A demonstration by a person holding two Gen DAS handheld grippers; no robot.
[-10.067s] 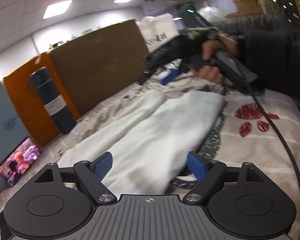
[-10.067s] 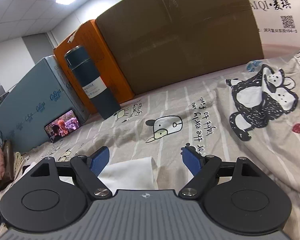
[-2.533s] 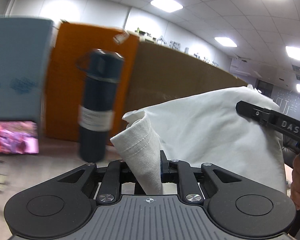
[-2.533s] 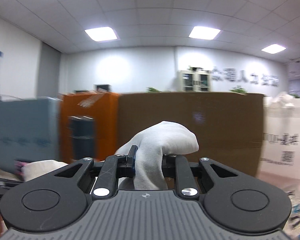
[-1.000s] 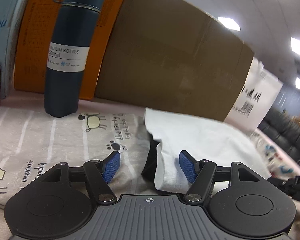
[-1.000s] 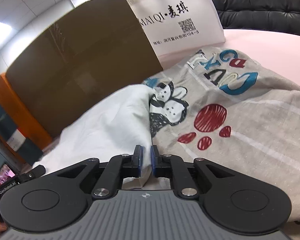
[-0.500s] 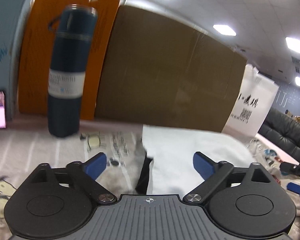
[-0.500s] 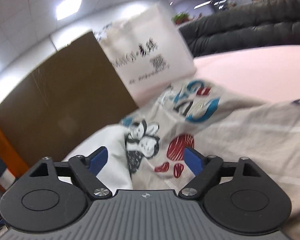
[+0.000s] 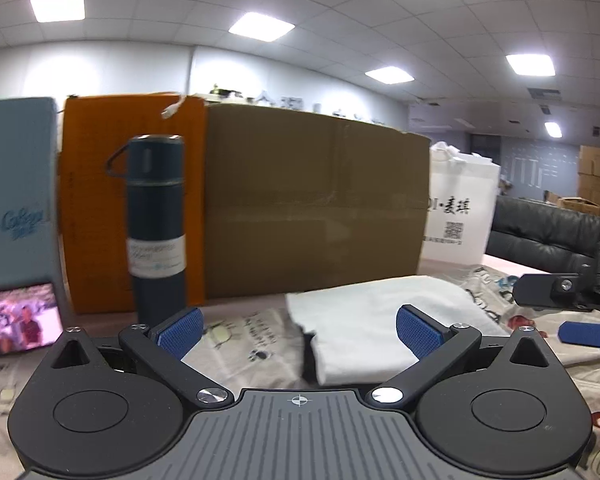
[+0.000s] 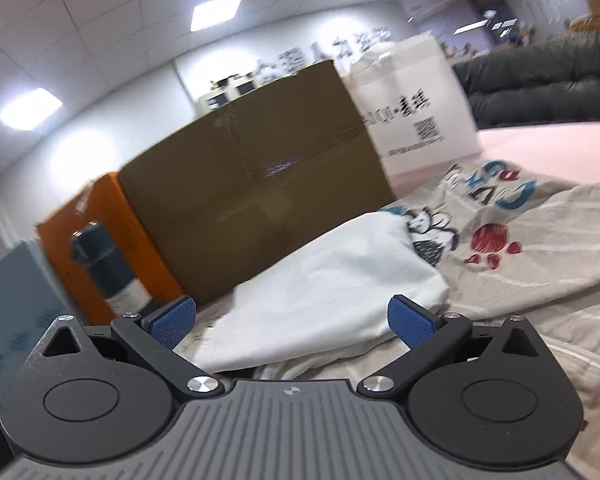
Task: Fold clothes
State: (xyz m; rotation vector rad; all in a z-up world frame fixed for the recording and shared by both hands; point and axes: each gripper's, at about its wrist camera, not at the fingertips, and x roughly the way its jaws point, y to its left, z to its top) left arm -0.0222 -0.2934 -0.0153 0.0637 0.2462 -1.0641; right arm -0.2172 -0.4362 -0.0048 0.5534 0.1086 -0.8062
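Office ceiling panels overhead, printed bedsheet (image 9: 252, 340) as work surface. Change since a second ago: both grippers let go of white garment (image 9: 380, 328), it's lying folded on sheet now. Left gripper (image 9: 298, 330) jaws opening, spread wide, nothing pinched; garment just ahead, slightly right of centre. Right gripper (image 10: 292, 322) jaws opening too, clear of cloth; garment straight ahead. Behind garment: brown cardboard box (image 9: 316, 208), white paper bag (image 9: 460, 212), contents hidden. Blue flask (image 9: 156, 224) upright ahead-left. Both grippers tilted slightly down.
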